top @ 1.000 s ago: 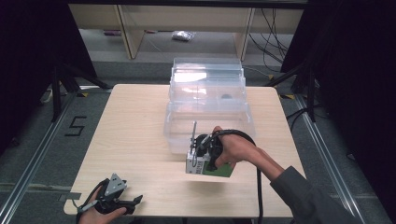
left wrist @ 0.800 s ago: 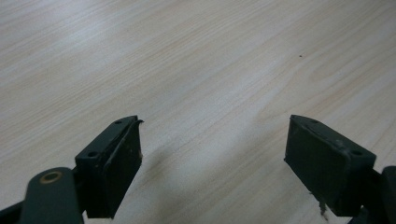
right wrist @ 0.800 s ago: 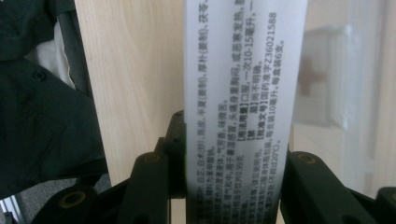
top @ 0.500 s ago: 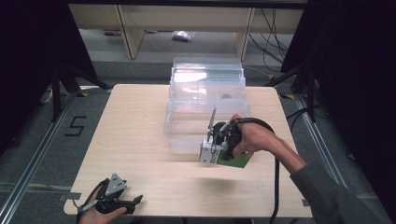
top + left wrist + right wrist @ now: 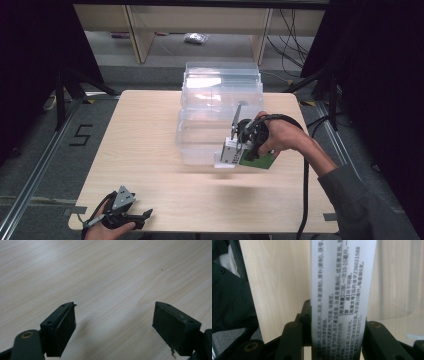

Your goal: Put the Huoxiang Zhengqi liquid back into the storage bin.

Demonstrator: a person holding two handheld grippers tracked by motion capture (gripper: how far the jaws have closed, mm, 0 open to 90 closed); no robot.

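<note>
Standing on a grey floor [image 5: 35,135] with a taped mark, between dark curtains and in front of pale shelving [image 5: 130,25], the wooden table [image 5: 140,130] gives a smooth, flat, pale surface with plenty of bare room at its left and near edge. Stacked clear plastic storage drawers [image 5: 220,100] sit at its far middle, stiff but thin-walled and glossy, so likely to slide if pushed. Just in front of their lowest tier, the right hand-held gripper [image 5: 235,152] hangs above the table with its jaws clamped on a white medicine box [image 5: 342,290], printed with small black text and showing a green face in the high view. The box looks light and made of thin card: stiff enough along its edges, easily crushed across its broad faces, so a moderate pinch on the narrow sides, as now, seems the safest hold. Near the table's front-left corner, the left hand-held gripper [image 5: 113,325] rests low, jaws spread wide and holding nothing.
</note>
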